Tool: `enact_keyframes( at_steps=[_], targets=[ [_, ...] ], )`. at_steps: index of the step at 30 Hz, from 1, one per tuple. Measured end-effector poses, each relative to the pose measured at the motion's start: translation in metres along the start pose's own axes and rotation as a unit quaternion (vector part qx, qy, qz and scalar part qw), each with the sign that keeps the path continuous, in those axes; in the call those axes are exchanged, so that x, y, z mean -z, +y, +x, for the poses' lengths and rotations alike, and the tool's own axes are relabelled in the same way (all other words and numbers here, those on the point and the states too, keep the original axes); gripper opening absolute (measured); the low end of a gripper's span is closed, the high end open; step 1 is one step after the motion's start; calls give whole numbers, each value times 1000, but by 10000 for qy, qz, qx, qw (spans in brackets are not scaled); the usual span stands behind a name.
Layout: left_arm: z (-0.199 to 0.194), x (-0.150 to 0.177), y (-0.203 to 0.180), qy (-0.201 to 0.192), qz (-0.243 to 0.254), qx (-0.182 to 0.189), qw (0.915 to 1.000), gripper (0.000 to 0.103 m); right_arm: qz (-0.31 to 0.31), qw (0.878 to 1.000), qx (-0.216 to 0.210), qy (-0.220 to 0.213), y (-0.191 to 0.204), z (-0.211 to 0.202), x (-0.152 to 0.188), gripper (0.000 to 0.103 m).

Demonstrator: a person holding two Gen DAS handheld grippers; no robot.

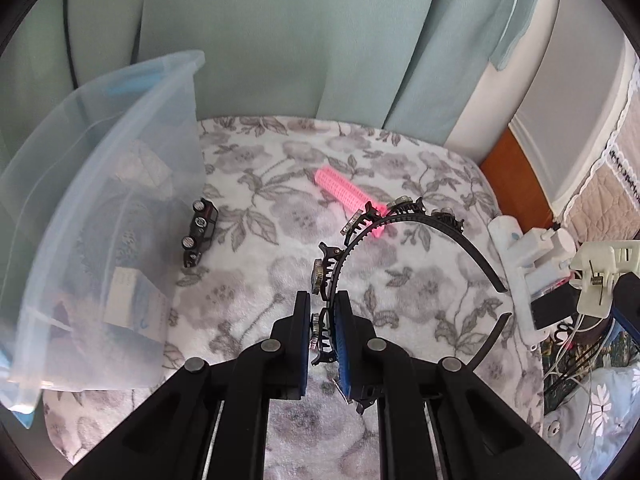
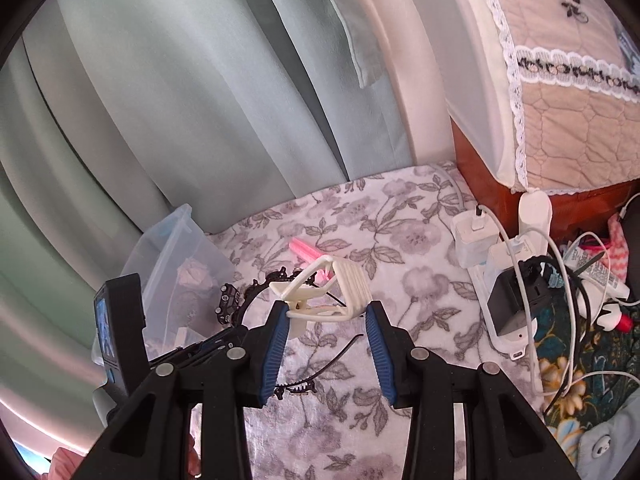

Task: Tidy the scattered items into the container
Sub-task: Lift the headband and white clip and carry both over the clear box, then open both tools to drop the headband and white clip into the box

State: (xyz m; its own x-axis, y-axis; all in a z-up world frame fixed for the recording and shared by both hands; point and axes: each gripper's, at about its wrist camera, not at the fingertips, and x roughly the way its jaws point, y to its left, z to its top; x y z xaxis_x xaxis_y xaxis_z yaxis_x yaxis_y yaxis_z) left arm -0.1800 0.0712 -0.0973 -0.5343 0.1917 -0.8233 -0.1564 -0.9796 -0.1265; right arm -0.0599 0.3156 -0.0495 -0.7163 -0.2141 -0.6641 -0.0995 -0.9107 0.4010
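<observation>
On the floral blanket (image 1: 420, 280), the clear plastic container (image 1: 120, 184) is sitting at the left edge, tilted, already holding a few things. The left gripper (image 1: 323, 332) is clamping its jaws on the black jewelled headband (image 1: 420, 220), lifted just above the blanket. The right gripper (image 2: 326, 328) is pinching a cream hair claw clip (image 2: 324, 292). A pink comb (image 1: 344, 190) and small black clip (image 1: 200, 232) are lying loose, the clip just beside the container.
</observation>
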Motion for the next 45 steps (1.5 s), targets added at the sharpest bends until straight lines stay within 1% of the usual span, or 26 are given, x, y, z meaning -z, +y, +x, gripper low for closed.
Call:
enact_keyframes(
  at_steps=[6,12,17,25,29,35,40,45],
  targets=[
    [-50,-19,19,-600,-205,32,9980,12,-200,9986,-105,-476,23,-36,-11,43],
    [-97,-33,43,-1133,-432,69,9926,12,-467,9952,-268,-815,54,-61,-19,43],
    [-128,-41,66,-1490,-643,63,9867,12,-653,9923,-386,-976,79,-71,-24,43],
    [-168,-44,107,-1941,-964,-93,9762,12,-968,9871,-564,-1147,116,-79,-31,43],
    [-180,-42,128,-2076,-1118,-230,9715,12,-1161,9844,-681,-1133,138,-74,-32,43],
    [-186,-38,162,-2161,-1404,-394,9654,12,-1433,9807,-840,-1027,171,-61,-31,43],
    [-185,-33,188,-2145,-1624,-508,9618,12,-1649,9779,-930,-892,197,-47,-28,43],
    [-176,-28,211,-2044,-1796,-590,9605,12,-1847,9751,-1012,-691,221,-28,-24,43]
  ],
)
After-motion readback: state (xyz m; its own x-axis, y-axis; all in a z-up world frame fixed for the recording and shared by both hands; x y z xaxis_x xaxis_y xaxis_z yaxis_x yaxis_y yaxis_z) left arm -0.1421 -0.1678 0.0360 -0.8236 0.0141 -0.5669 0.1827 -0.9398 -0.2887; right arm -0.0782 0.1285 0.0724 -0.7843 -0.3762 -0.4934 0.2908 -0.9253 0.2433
